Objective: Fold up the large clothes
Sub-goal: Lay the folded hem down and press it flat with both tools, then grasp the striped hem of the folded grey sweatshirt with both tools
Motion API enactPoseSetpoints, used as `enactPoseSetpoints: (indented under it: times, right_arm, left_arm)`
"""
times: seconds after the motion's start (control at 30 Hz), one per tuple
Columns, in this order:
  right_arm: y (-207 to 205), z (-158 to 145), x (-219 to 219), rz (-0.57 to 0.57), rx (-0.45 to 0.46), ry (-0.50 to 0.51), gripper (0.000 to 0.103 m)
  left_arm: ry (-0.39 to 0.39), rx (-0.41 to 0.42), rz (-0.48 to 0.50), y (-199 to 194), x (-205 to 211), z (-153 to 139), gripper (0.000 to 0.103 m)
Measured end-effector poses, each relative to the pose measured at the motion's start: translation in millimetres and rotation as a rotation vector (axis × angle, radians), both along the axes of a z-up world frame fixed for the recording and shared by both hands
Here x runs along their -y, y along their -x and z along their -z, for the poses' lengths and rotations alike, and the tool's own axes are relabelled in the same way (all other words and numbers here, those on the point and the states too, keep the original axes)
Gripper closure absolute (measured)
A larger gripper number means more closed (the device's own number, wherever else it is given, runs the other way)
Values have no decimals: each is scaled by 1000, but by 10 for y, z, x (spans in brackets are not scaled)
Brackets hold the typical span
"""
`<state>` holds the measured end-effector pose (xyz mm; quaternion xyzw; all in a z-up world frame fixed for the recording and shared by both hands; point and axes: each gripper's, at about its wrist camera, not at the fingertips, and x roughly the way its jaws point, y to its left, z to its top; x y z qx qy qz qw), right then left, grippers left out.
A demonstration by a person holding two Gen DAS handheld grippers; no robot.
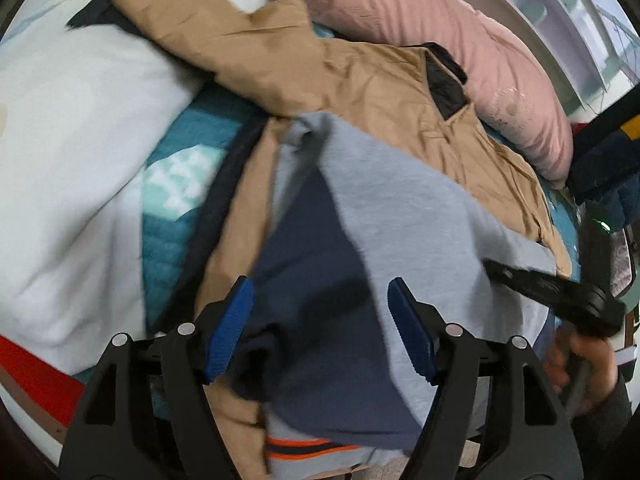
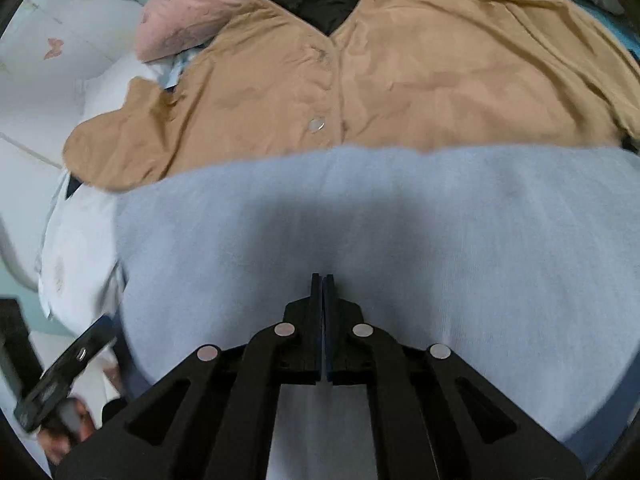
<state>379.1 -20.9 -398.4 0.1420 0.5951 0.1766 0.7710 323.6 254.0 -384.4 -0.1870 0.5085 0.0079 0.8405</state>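
Quilt: white, bunched at the far left of my left view, with a teal bedspread showing beside it.
Jacket: tan, dark lining at the neck, spread across the bed; in my right view it lies buttoned, and the sweater's upper edge covers its lower part.
Pillow: pink, beyond the jacket, touching its far edge.
Left gripper: I see its blue pads standing wide apart and released; cloth lies under and between them, but neither pad presses on it.
Sweater: light grey-blue with a navy panel and an orange stripe low down, lying on top of the jacket, right in front of both tools.
Right gripper: clenched, jaws together down their length. Its tips sit over the sweater; I cannot tell whether any fabric is pinched between them.
Hand: at the right edge of my left view, wrapped round the right tool's handle, a dark sleeve behind it.
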Motion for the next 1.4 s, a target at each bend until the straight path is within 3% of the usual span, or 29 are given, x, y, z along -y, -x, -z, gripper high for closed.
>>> enactPoseSetpoints:
  times: [0.17, 0.3, 0.53, 0.7, 0.83, 0.87, 0.9, 1.17, 1.4]
  right_arm:
    - [472, 55, 28, -15, -29, 18, 103]
    - [536, 243, 8, -22, 0, 29, 103]
    - [809, 16, 131, -25, -31, -52, 100]
    - [980, 235, 60, -31, -36, -62, 103]
    - [935, 180, 73, -17, -49, -79, 103]
    - [966, 138, 93, -14, -54, -77, 103]
    - [1002, 120, 97, -16, -63, -77, 101]
    - [1114, 186, 118, -22, -78, -102, 103]
    - [1151, 187, 147, -24, -71, -107, 103]
  left_arm:
    - [77, -40, -27, 128, -191, 123, 31]
    - [153, -66, -50, 234, -233, 188, 31]
    - [181, -133, -53, 404, -109, 283, 30]
    - [254, -199, -53, 535, -29, 499, 30]
    - [263, -201, -64, 561, -6, 527, 31]
    - [277, -202, -75, 572, -8, 525, 32]
    - [286, -198, -67, 574, 12, 517, 42]
    - [231, -169, -55, 627, 55, 341, 70]
    - [262, -207, -110, 579, 9, 413, 69]
